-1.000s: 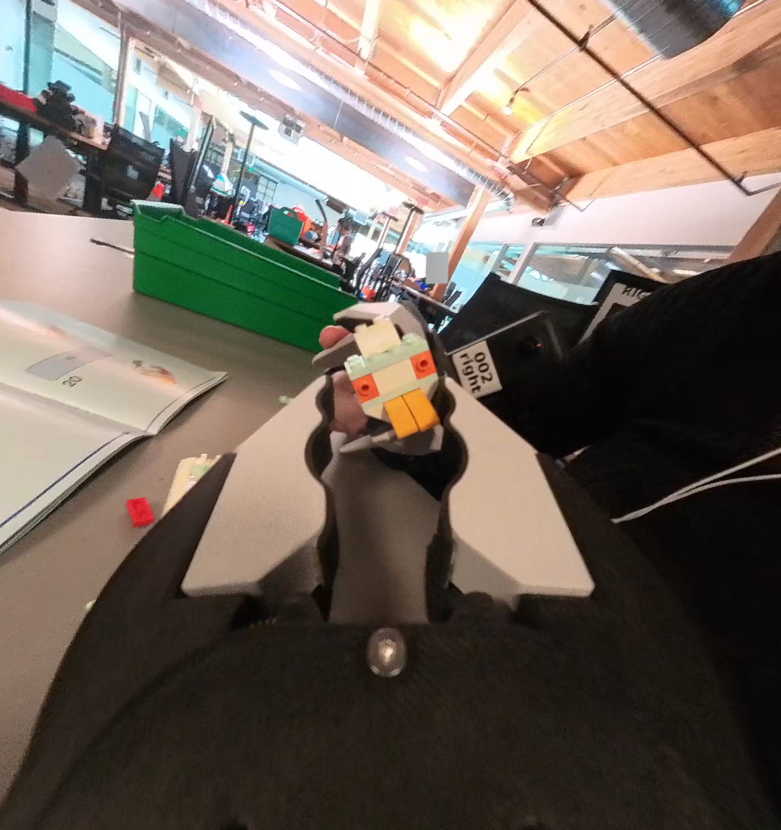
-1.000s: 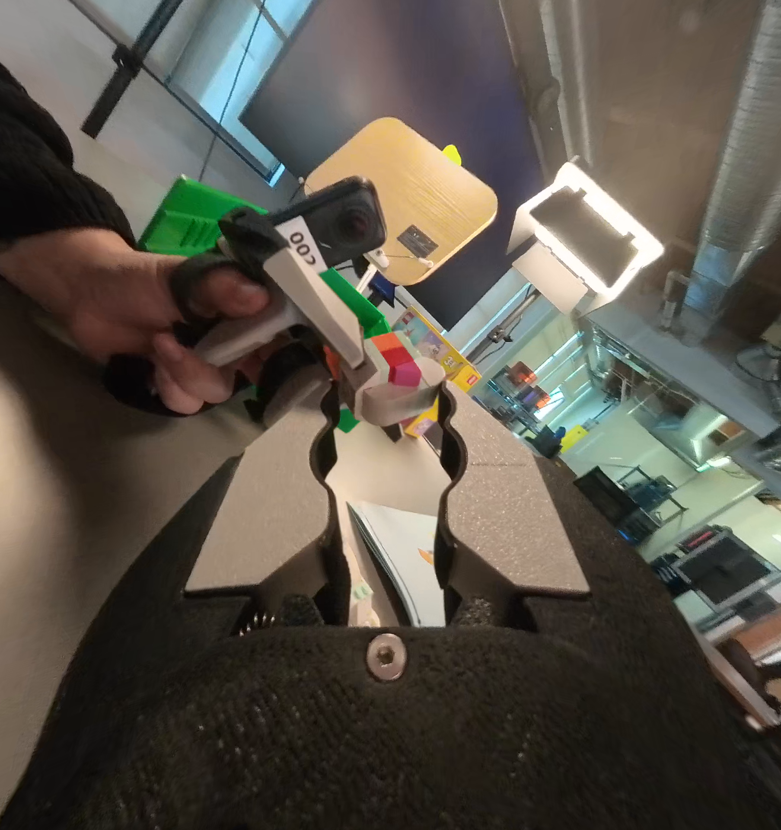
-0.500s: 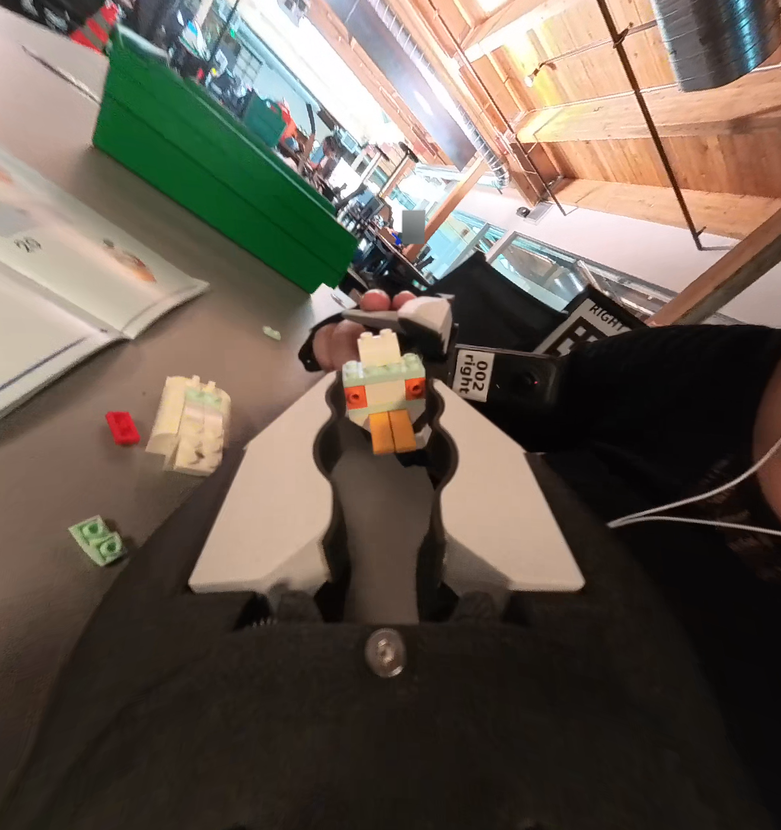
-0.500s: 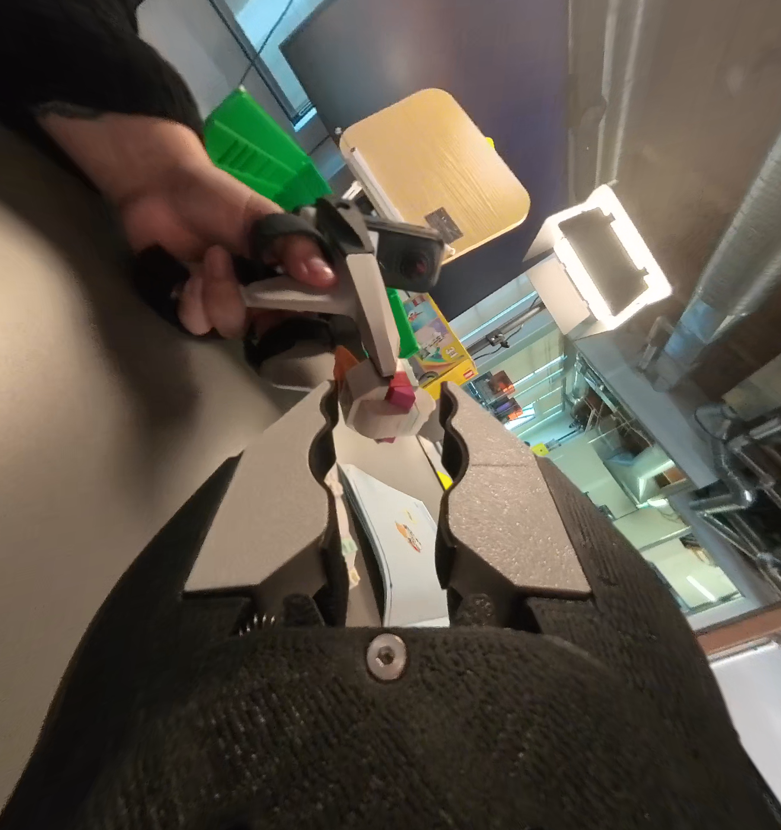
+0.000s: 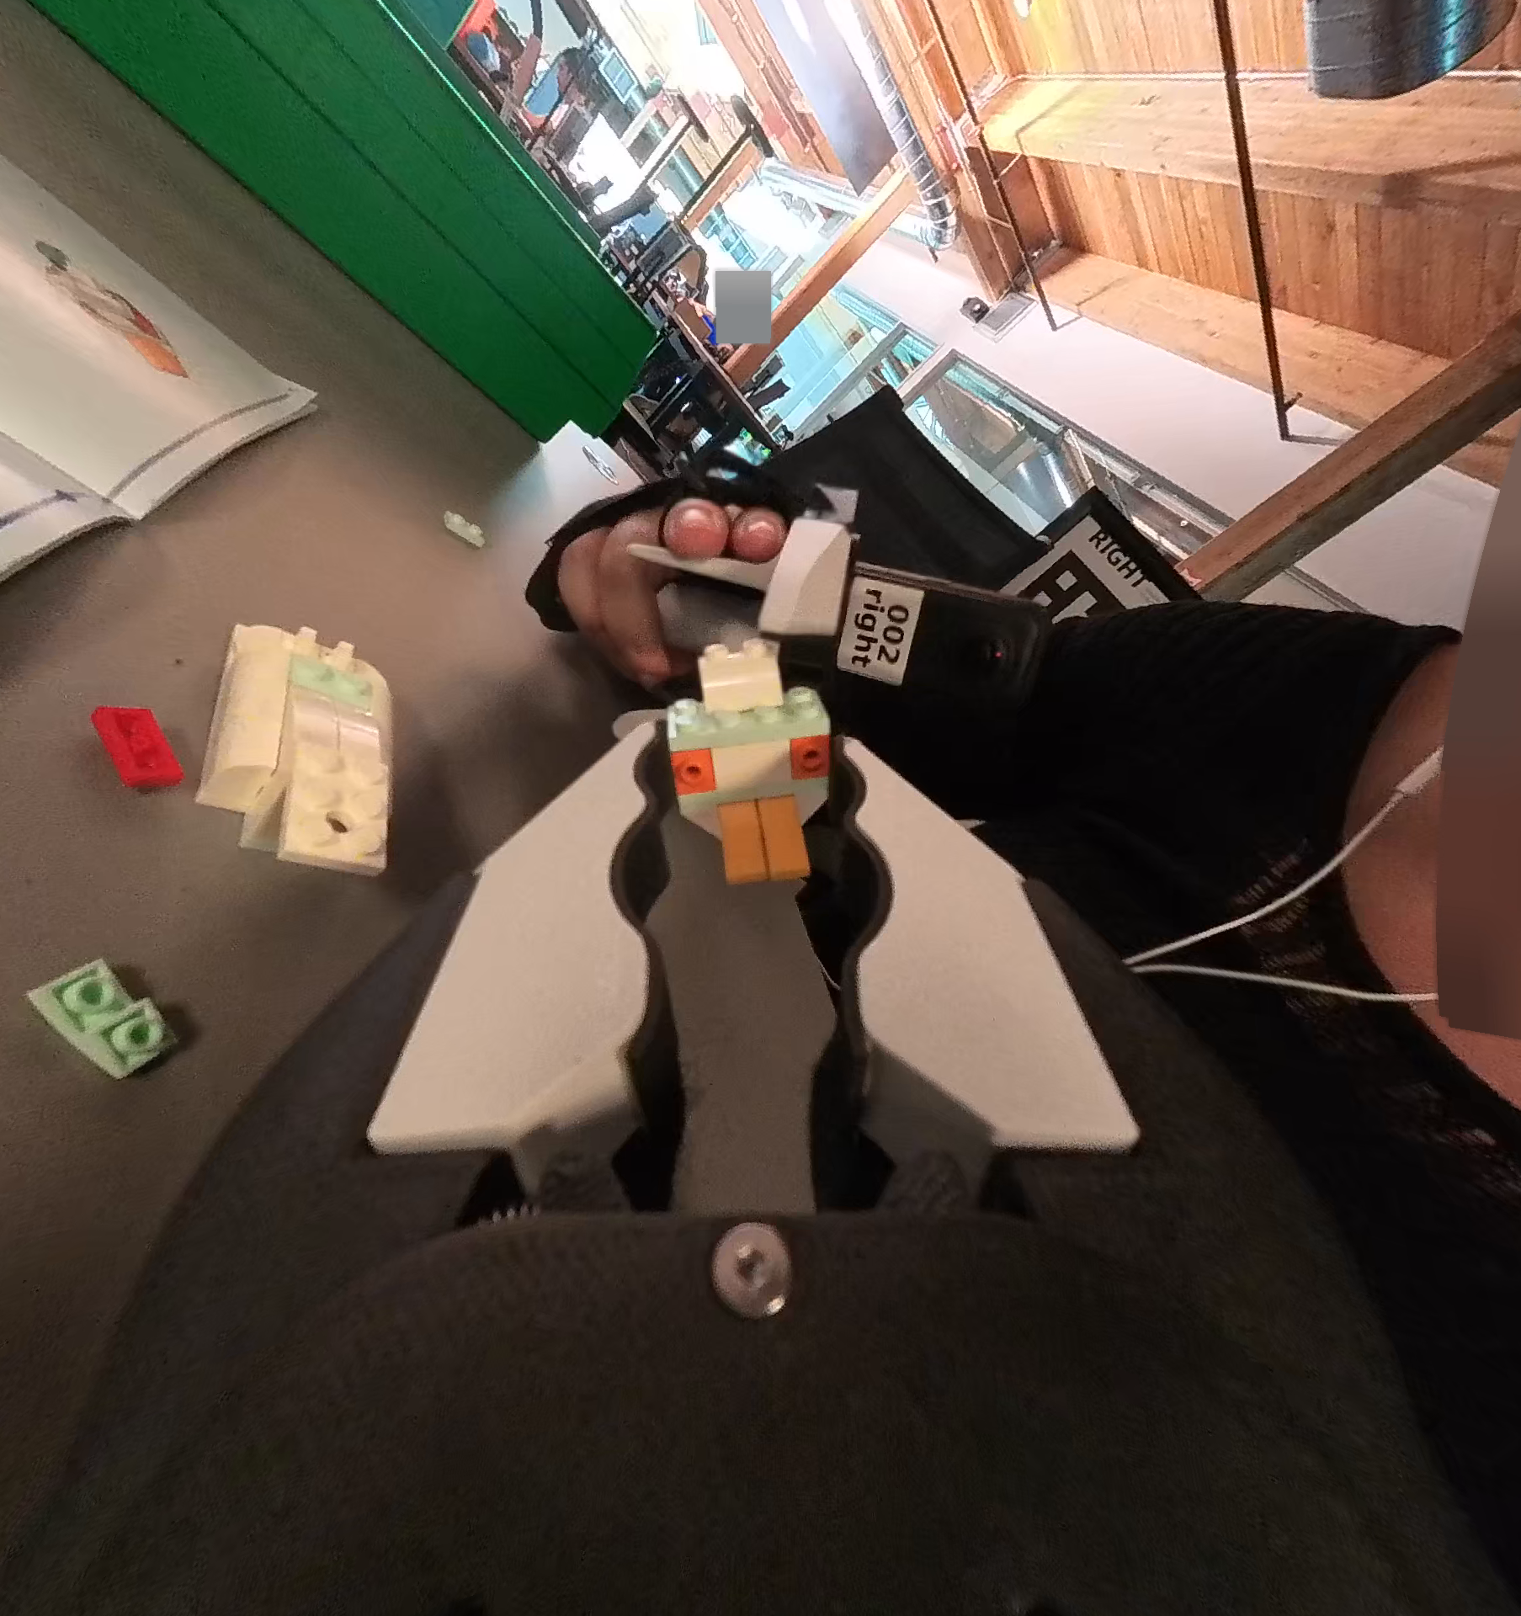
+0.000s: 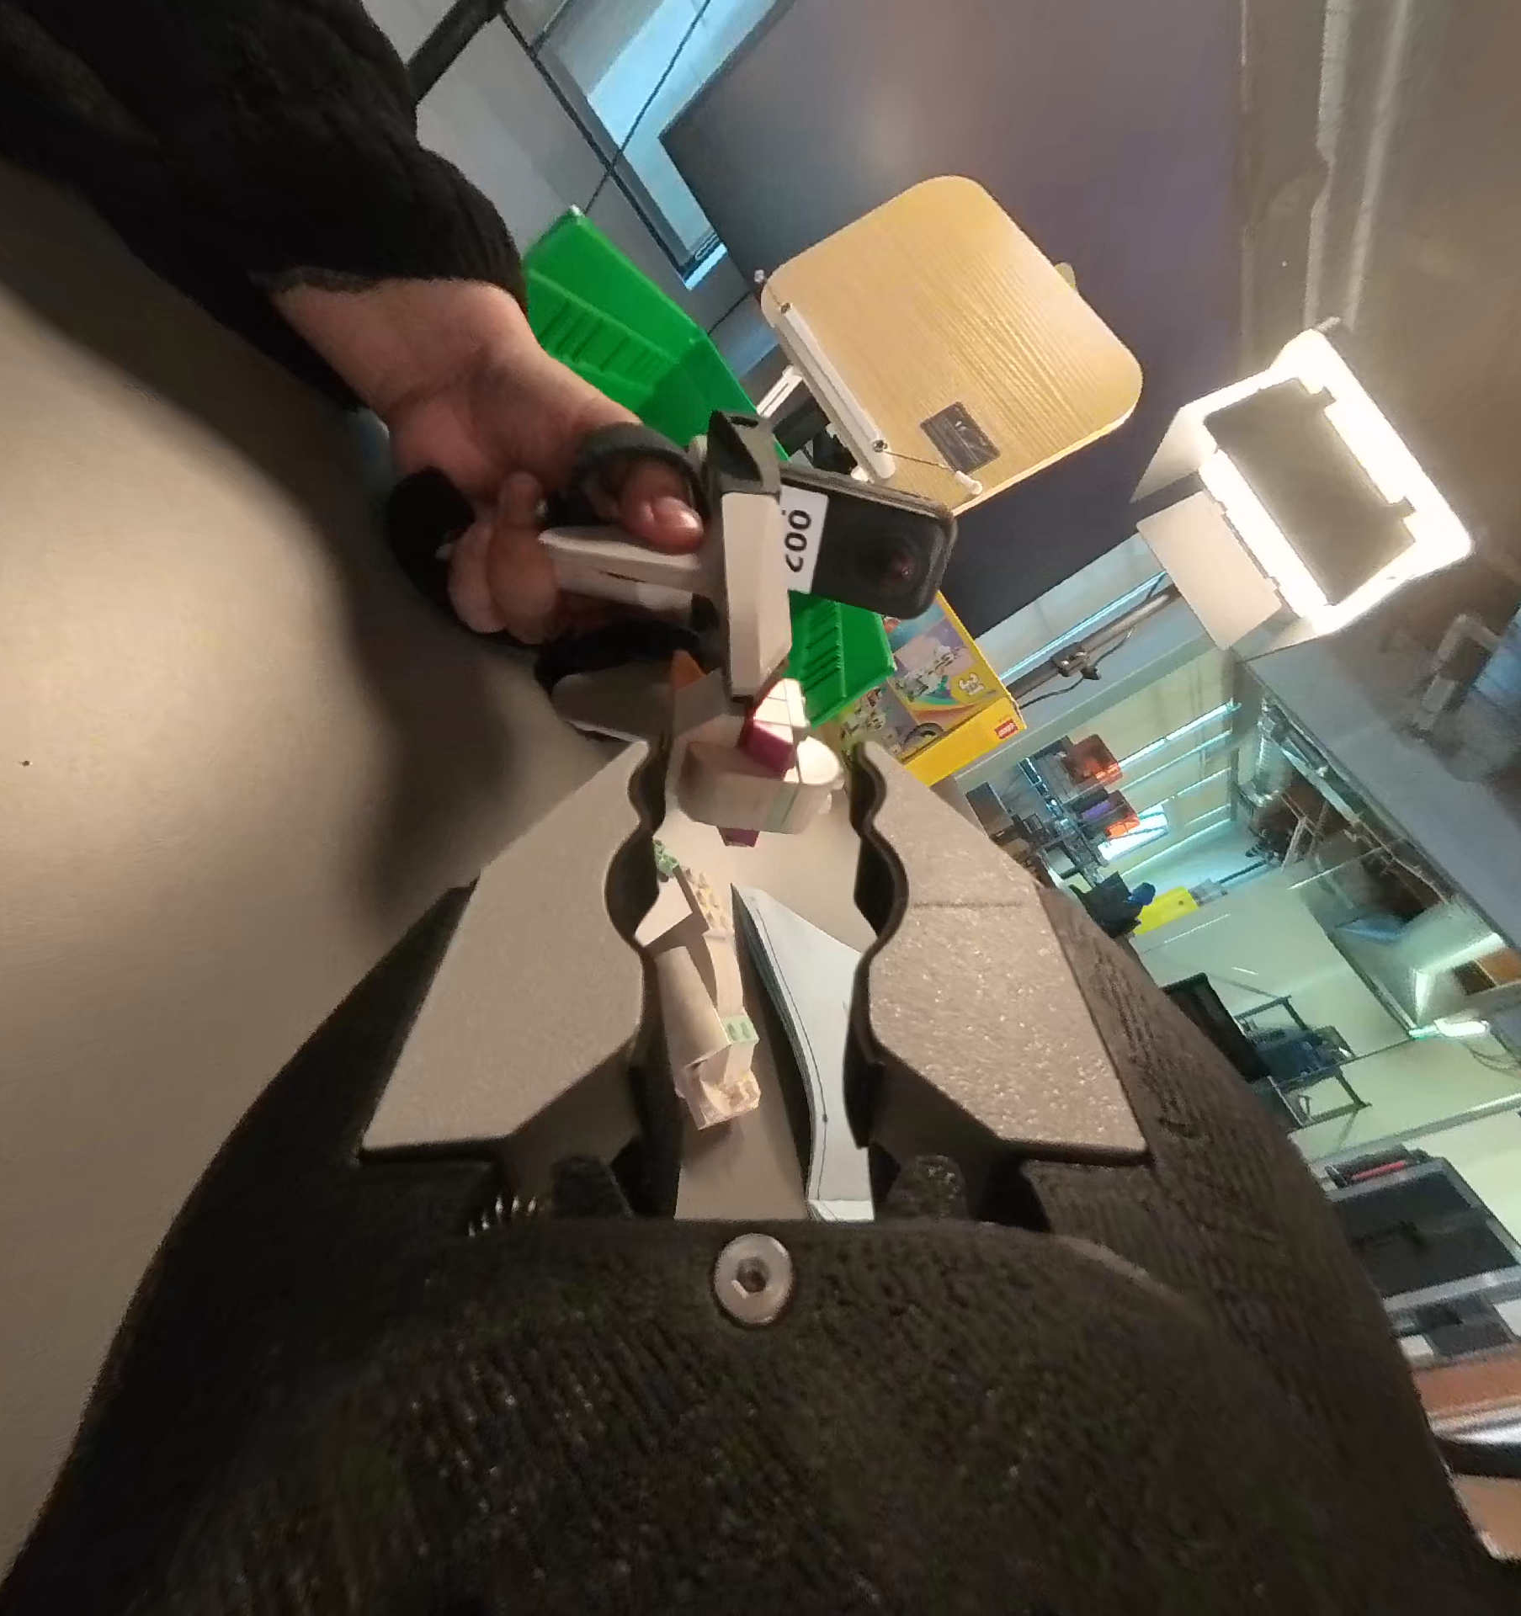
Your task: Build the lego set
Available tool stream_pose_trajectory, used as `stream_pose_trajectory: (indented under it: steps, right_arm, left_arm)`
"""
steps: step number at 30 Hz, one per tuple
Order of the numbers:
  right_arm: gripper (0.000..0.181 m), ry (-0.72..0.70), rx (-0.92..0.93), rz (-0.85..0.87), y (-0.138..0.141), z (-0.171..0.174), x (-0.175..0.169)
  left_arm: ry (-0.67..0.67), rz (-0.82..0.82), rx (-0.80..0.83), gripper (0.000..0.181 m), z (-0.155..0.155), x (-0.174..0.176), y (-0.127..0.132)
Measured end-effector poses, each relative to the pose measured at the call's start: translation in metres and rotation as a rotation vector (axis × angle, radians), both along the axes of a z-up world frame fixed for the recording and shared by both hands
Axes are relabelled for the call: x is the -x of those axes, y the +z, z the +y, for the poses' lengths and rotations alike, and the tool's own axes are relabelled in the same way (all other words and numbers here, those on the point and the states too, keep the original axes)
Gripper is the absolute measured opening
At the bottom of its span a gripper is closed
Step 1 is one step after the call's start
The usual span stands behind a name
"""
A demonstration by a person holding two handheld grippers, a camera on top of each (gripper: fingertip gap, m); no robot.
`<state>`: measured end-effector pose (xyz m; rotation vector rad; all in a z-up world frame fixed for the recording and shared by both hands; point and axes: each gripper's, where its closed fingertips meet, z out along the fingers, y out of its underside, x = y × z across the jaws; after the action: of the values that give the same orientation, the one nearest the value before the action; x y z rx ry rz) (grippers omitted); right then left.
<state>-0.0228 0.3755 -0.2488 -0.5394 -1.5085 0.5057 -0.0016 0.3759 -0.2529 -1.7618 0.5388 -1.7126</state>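
The small bird-head assembly (image 5: 746, 769), pale green and cream with orange eyes and an orange beak, sits up in the air between the two tools, well above the desk (image 5: 407, 874). The left gripper (image 5: 743, 791) has its fingers (image 5: 564, 892) drawn narrow around the lower part of the head, beak pointing back toward that camera and the studded cream brick on top pointing away. The right gripper (image 6: 752, 769) meets the same piece from the opposite side; in its own view the back of the head shows cream and magenta right at its fingertips, which look closed in on it, though whether they truly clamp it or only touch it I cannot tell. So the head lies dead ahead of both tools, its stud axis running roughly from one toward the other, and any pressing or handover would, in my judgement, go along that line. On the desk to the left lie the cream body section (image 5: 302, 761), a red plate (image 5: 137, 745), a light green piece (image 5: 101, 1030), and the open instruction booklet (image 5: 83, 350) before green bins (image 5: 407, 201). The contact faces are hidden behind the fingers, and the right view is tilted and partly blurred.
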Motion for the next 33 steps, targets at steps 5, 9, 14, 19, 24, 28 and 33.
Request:
stream_pose_trajectory:
  steps: [5,9,14,19,24,28,33]
  right_arm:
    - [0.040,0.019,0.028,-0.007,0.000,-0.002,-0.001]
    - [0.039,0.015,0.038,-0.014,0.001,-0.002,-0.001]
    - [0.038,-0.034,0.039,-0.023,0.003,0.000,0.001]
    - [0.037,-0.068,0.000,-0.045,0.002,0.001,0.001]
    - [0.038,-0.069,0.004,-0.033,0.001,0.002,0.002]
    - [0.038,-0.117,-0.082,-0.022,-0.001,0.006,0.002]
    - [0.036,-0.124,-0.110,-0.033,-0.004,0.008,0.001]
  left_arm:
    - [-0.019,-0.005,-0.007,0.035,-0.003,-0.001,0.001]
    - [-0.020,-0.010,-0.014,0.035,-0.004,-0.001,0.003]
    - [-0.007,-0.017,-0.022,0.035,-0.003,0.001,0.004]
    - [-0.001,-0.015,-0.021,0.035,-0.002,0.001,0.004]
    - [0.011,-0.012,-0.034,0.035,-0.002,0.001,0.004]
    - [0.105,0.038,-0.090,0.035,0.006,0.001,0.000]
    - [0.187,0.111,-0.165,0.036,0.010,0.001,-0.004]
